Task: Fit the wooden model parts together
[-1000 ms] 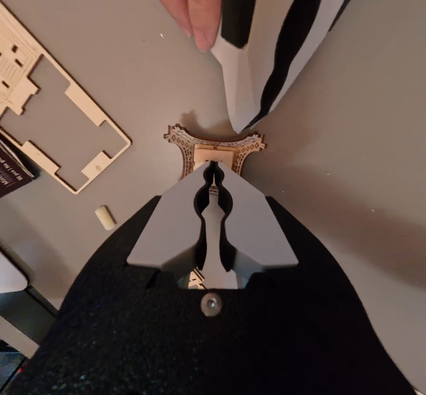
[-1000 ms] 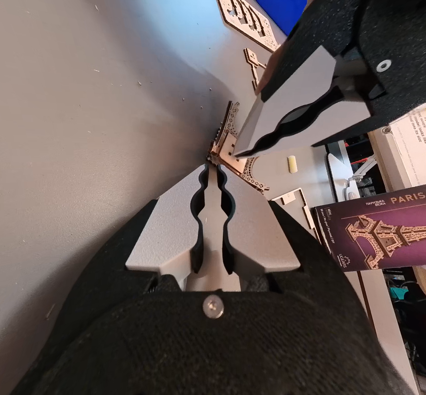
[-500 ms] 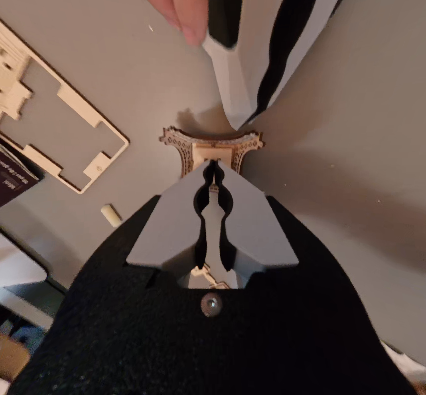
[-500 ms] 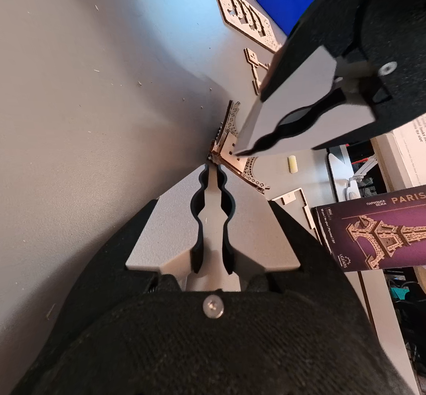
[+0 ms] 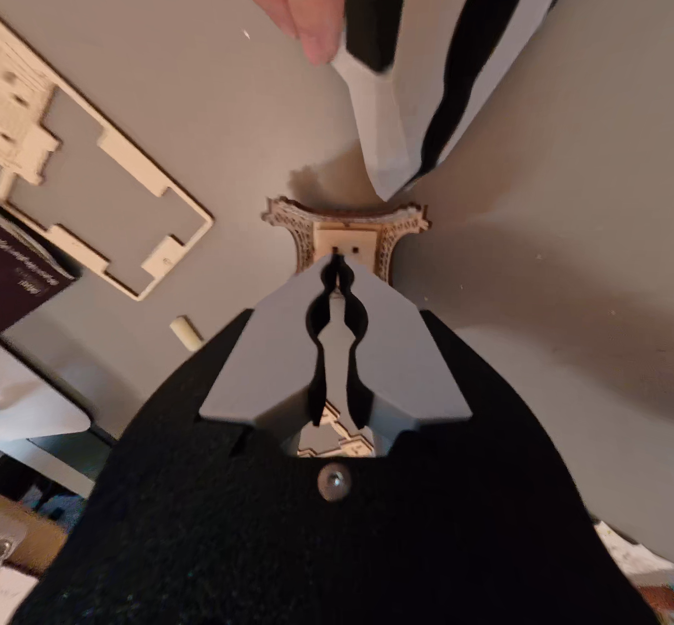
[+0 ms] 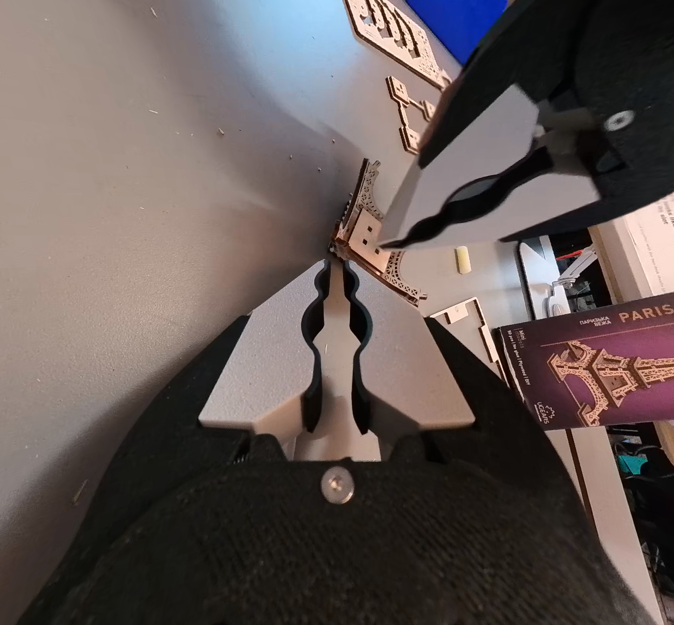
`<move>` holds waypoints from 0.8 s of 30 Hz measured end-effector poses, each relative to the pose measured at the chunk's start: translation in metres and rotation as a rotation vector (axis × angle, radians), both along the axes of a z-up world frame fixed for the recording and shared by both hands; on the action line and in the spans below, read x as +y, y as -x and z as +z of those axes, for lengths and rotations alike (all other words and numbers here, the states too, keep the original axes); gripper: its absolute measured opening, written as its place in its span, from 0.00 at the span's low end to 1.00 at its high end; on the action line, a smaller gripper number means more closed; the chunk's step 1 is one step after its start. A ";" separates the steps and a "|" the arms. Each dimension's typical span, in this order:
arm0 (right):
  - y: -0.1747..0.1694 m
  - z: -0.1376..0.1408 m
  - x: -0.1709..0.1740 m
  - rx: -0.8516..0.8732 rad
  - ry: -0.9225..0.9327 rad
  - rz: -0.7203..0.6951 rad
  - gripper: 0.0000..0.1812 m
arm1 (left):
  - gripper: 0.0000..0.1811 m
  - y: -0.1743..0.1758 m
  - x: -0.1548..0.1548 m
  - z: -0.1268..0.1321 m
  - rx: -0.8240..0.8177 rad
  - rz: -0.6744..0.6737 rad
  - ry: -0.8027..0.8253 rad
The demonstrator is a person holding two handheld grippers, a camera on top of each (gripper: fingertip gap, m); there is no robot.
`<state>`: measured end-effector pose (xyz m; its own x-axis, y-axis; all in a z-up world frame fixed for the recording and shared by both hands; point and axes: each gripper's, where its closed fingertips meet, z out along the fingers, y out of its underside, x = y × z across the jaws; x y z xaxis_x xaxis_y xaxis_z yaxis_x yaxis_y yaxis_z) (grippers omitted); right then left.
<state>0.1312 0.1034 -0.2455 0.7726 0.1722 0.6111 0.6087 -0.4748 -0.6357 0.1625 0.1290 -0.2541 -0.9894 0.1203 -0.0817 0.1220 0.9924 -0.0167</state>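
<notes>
Left wrist view: the left gripper (image 5: 337, 261) has its fingers nearly pressed together, tips pinching the plain square plate of the wooden tower base (image 5: 346, 239) — pale laser-cut plywood with lacy lattice arches, lying on the grey table (image 5: 547, 279). The right gripper (image 5: 392, 191) comes down at the base's far edge.

Right wrist view: the right gripper (image 6: 337, 261) is almost closed, its tips at the corner of the base (image 6: 368, 231); whether it truly grips cannot be told. The piece looks light, stiff and brittle — the solid plate is the safer hold, since the thin lattice would likely snap.
</notes>
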 end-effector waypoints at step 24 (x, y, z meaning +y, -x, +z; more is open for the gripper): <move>-0.050 0.029 -0.001 -0.337 -0.086 -0.107 0.20 | 0.00 -0.028 0.019 0.060 -0.311 0.416 0.462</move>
